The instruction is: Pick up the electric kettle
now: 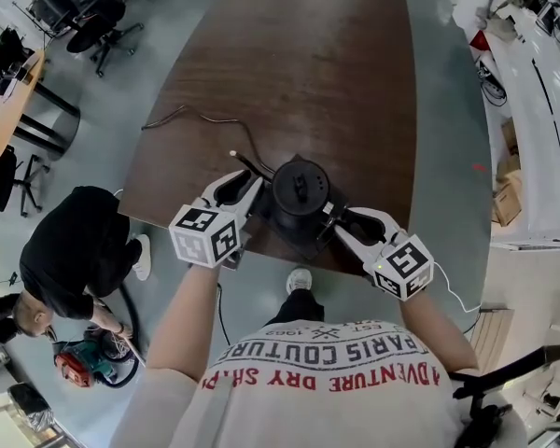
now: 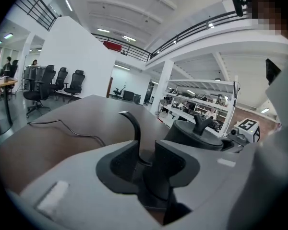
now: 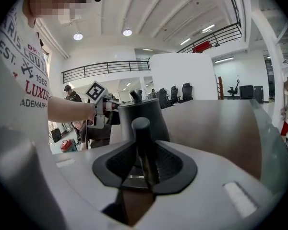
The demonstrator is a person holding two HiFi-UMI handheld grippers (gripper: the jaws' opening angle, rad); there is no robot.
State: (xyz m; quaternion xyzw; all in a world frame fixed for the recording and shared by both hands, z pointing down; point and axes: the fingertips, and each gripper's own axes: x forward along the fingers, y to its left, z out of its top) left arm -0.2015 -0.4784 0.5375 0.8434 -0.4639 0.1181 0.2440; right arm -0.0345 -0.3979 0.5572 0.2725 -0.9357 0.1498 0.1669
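Electric kettle (image 1: 299, 194) is located at the near edge of the brown table (image 1: 299, 73), upright, between the 2 grippers. Its body and lid are black. A thin curved spout (image 2: 133, 123) projects from the side facing the left gripper (image 2: 145, 150), and a handle (image 3: 140, 135) is fitted on the side facing the right gripper (image 3: 143, 153).

In the left gripper view, the 2 jaws are seen parted, with the spout rising in the gap between them. The spout lies close to the jaw at that view's left, and clear space is visible on its other side. The spout is therefore not clamped.

In the right gripper view, the upright bar of the handle is seen standing between the 2 jaws, with a pad closed against each side of it. The handle is gripped.

Both grippers are angled slightly downward toward the kettle. A cable (image 1: 202, 115) is laid across the table surface beyond the left gripper, running toward the kettle. On the floor to the left of the table, 1 person in black (image 1: 70, 250) is seen crouching.
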